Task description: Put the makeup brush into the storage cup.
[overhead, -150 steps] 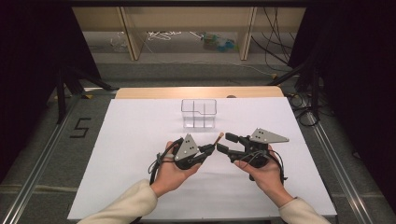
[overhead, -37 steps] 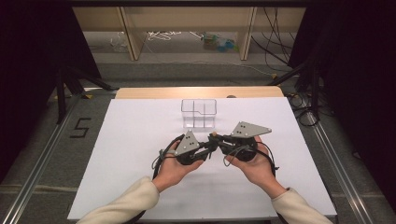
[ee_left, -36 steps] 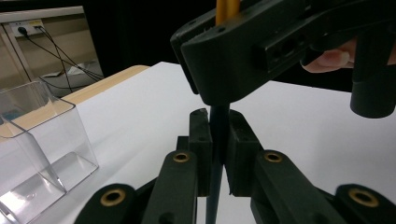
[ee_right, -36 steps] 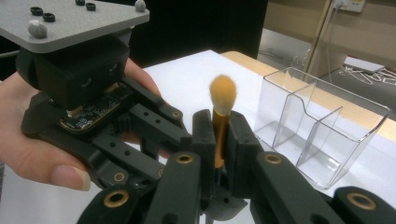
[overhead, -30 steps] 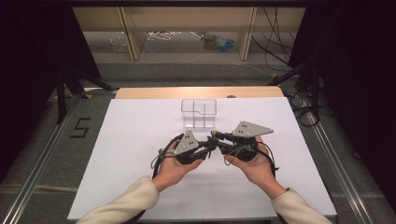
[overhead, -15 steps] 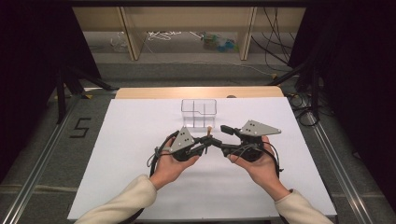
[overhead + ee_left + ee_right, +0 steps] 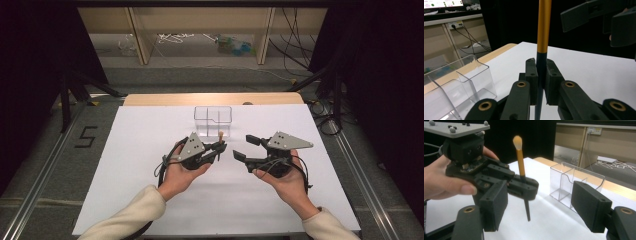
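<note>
High view: left hand-held gripper (image 7: pixel 218 148) clamped on a makeup brush (image 7: pixel 220 135), held upright just in front of the clear organizer (image 7: pixel 213 120) on the white worktop (image 7: pixel 135 150). Right hand-held gripper (image 7: pixel 246 148) near it, apart, jaws spread and just opening, nothing between. Right gripper view: brush (image 7: pixel 520 165) bristles up, orange handle, dark lower end hanging clear above the worktop.
</note>
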`<state>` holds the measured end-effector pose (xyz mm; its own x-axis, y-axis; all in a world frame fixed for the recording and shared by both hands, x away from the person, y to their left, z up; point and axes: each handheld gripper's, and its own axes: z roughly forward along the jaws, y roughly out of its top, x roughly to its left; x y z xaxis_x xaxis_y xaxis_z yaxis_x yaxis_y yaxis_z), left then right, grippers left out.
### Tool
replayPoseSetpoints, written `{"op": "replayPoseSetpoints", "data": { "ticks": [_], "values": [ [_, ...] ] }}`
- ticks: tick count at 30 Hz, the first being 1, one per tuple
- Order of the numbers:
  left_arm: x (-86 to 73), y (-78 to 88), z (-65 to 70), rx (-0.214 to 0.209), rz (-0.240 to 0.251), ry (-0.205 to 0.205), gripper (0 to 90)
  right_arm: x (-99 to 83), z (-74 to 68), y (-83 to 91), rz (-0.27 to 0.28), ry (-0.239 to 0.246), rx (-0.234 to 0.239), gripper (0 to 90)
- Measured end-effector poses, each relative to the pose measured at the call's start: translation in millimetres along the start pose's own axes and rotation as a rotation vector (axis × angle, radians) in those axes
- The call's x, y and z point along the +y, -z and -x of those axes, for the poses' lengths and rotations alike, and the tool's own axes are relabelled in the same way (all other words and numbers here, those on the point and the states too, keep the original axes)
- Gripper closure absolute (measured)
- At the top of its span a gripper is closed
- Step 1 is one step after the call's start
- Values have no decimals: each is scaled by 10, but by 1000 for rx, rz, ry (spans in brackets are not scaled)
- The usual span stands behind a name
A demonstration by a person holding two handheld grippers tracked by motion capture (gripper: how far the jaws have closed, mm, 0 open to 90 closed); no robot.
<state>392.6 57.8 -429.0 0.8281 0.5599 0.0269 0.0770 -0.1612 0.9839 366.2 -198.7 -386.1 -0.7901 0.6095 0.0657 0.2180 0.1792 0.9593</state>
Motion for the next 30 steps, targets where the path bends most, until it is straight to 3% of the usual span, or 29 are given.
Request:
{"op": "replayPoseSetpoints", "data": {
  "ticks": [19,30],
  "values": [
    [54,-9,-54,9,10,-9,825,-117,60,231,16,-28,-16,188],
    [97,-16,-89,16,18,-21,825,-164,93,345,15,-12,-39,164]
  ]
}}
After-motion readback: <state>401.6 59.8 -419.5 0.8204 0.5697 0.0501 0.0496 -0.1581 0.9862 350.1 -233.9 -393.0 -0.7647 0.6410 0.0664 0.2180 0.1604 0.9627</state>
